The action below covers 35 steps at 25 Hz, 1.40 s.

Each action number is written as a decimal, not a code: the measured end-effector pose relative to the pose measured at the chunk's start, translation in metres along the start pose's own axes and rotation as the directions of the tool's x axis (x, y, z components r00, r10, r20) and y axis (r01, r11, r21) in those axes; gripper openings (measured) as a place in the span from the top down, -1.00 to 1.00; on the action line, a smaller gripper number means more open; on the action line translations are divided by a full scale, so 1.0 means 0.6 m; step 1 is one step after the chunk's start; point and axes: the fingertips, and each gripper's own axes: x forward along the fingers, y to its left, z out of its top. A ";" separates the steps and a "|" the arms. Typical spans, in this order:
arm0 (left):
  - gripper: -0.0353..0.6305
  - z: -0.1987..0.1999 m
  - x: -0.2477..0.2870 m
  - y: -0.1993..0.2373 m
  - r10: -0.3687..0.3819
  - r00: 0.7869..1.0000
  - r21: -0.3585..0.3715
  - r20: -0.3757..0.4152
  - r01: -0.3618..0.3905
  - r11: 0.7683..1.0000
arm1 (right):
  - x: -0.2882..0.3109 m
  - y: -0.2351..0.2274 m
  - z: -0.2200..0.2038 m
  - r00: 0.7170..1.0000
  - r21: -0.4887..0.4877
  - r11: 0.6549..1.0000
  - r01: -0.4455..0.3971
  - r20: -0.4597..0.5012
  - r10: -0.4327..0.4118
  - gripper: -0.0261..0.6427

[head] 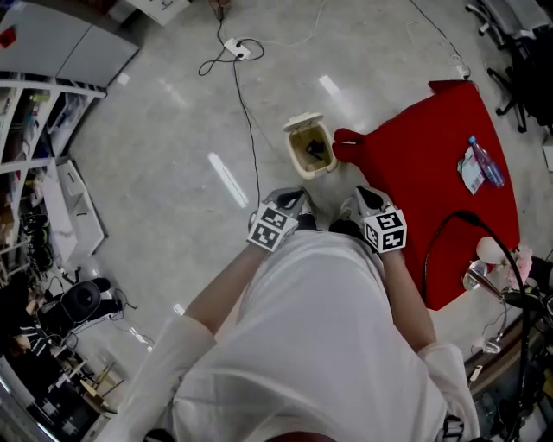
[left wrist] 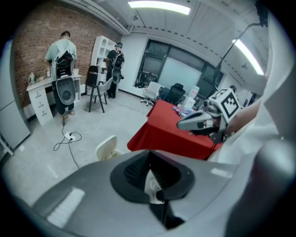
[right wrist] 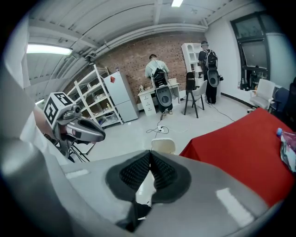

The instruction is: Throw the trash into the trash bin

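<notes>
Left gripper (head: 292,201) has its jaws pressed together with nothing in them. Same for the right gripper (head: 366,198), and both are held close in front of the person's white shirt (head: 320,345). The small cream plastic trash bin (head: 296,141) sits on the grey floor (head: 173,129), lid flipped open, just beside the red-cloth-covered surface (head: 432,173). 1 dark bit of trash (head: 317,151) lies inside it. 1 clear plastic bottle (head: 486,162) lies on the surface.

Bright ceiling lights (left wrist: 158,5), fisheye-warped edges

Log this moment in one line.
left gripper shut | right gripper shut | bin lid open, dark item inside | bottle on table
</notes>
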 end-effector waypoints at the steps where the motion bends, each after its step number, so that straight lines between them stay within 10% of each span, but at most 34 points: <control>1: 0.88 0.000 -0.003 0.000 -0.007 1.000 0.010 -0.004 0.007 1.000 | -0.002 0.002 0.000 1.000 0.002 1.000 0.008 0.003 -0.008 0.91; 12: 0.88 0.022 -0.024 0.007 -0.066 0.998 0.102 0.002 0.065 0.993 | -0.036 -0.020 0.001 0.988 0.067 0.987 0.145 0.041 -0.148 0.91; 35: 0.88 0.126 0.065 -0.064 0.024 0.998 0.048 0.056 -0.027 0.998 | -0.175 -0.255 -0.035 0.966 0.070 0.963 0.259 0.002 -0.259 0.88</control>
